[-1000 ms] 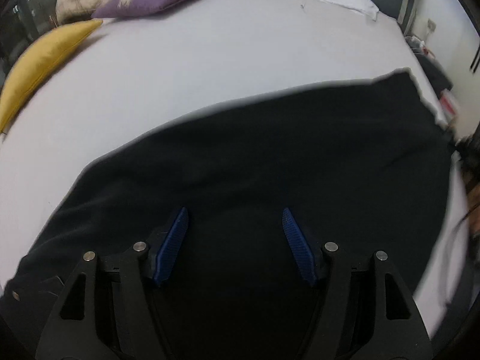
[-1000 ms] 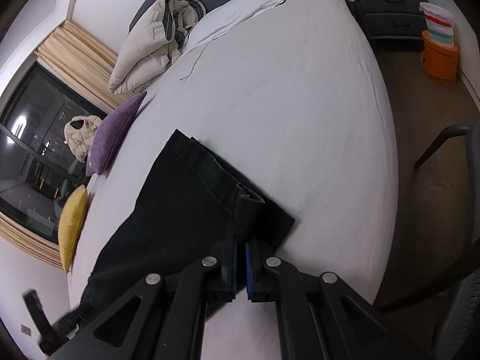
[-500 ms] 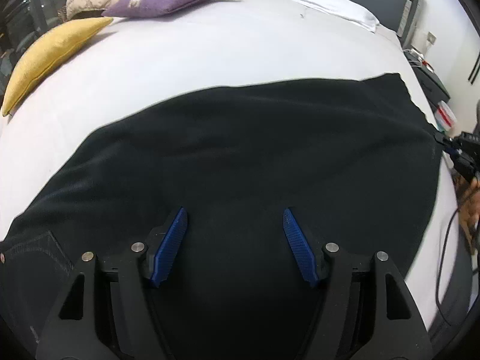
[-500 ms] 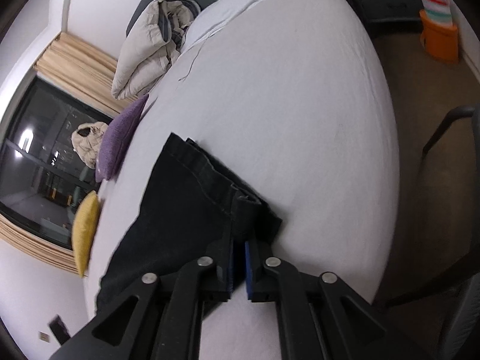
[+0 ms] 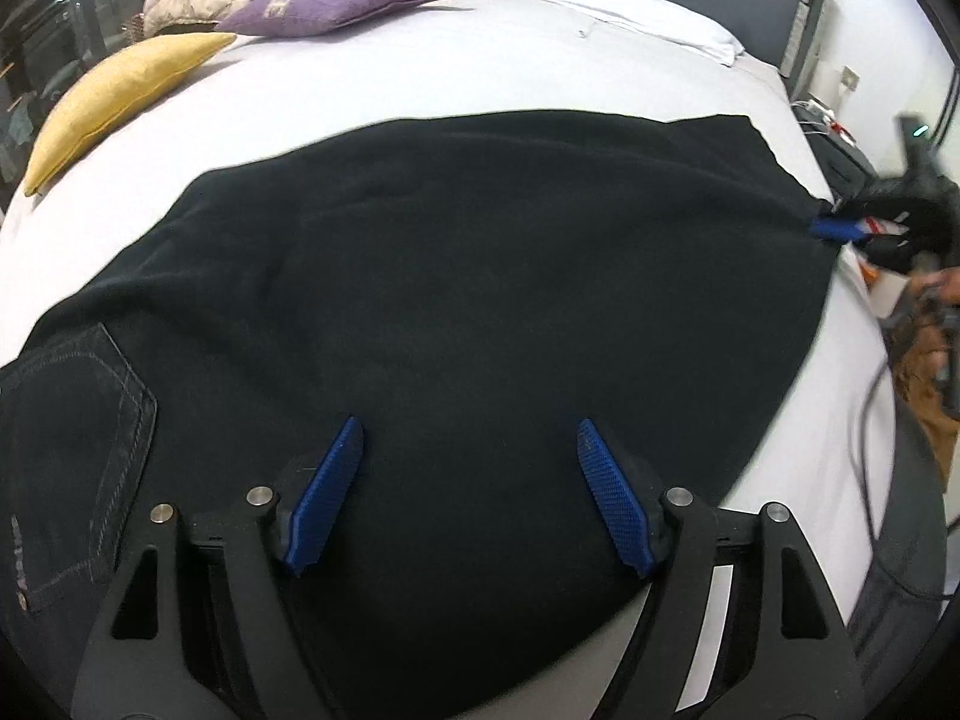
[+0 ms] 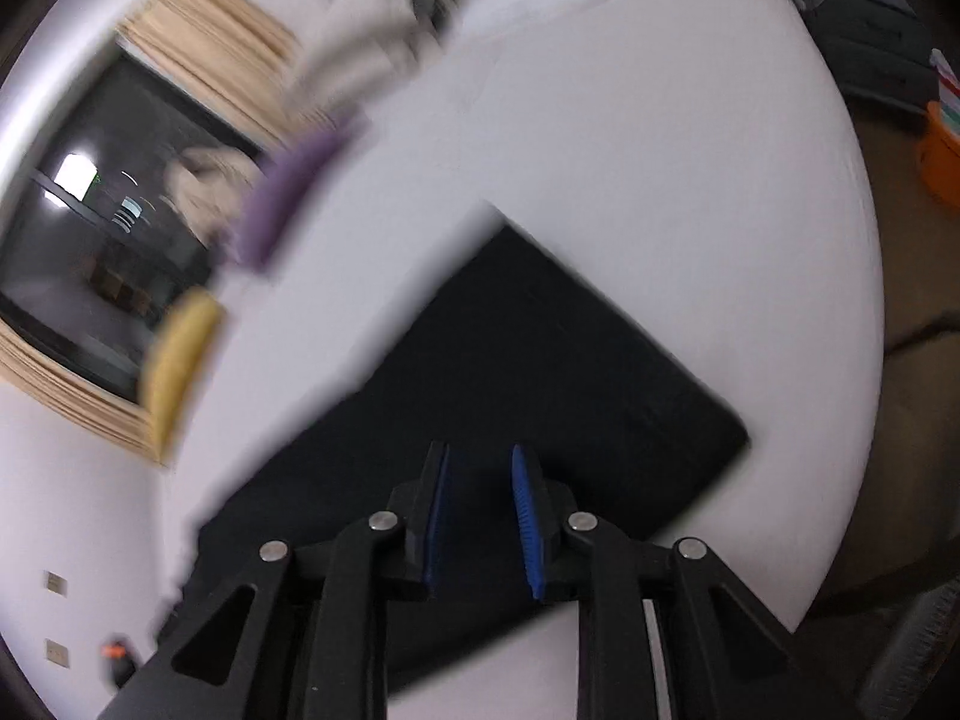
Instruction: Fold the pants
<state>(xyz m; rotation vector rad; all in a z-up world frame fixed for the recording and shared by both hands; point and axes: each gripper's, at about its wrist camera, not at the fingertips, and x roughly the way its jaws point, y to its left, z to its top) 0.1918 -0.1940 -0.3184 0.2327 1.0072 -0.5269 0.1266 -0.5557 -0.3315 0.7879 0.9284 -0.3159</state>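
Observation:
Black pants (image 5: 480, 252) lie spread across the white bed (image 5: 480, 60), a stitched back pocket (image 5: 72, 420) at the left. My left gripper (image 5: 469, 423) hovers over the near part of the pants; its jaws are opening, with only the flat cloth below them. In the blurred right wrist view my right gripper (image 6: 480, 449) shows its blue pads apart above the pants (image 6: 540, 360), nothing pinched between them. The left wrist view catches the right gripper (image 5: 837, 228) at the pants' far right corner, too blurred to read there.
A yellow pillow (image 5: 114, 96) and a purple pillow (image 5: 336, 0) lie at the bed's far left, with folded bedding behind. A dark nightstand (image 6: 870, 54) and an orange bin (image 6: 945, 150) stand beyond the bed's right edge. A person's hand (image 5: 924, 348) is at the right.
The right pads, shut on the pants' hem before, now stand apart, and that view has swung and blurred. The left jaws widened and shifted, bringing the back pocket into view.

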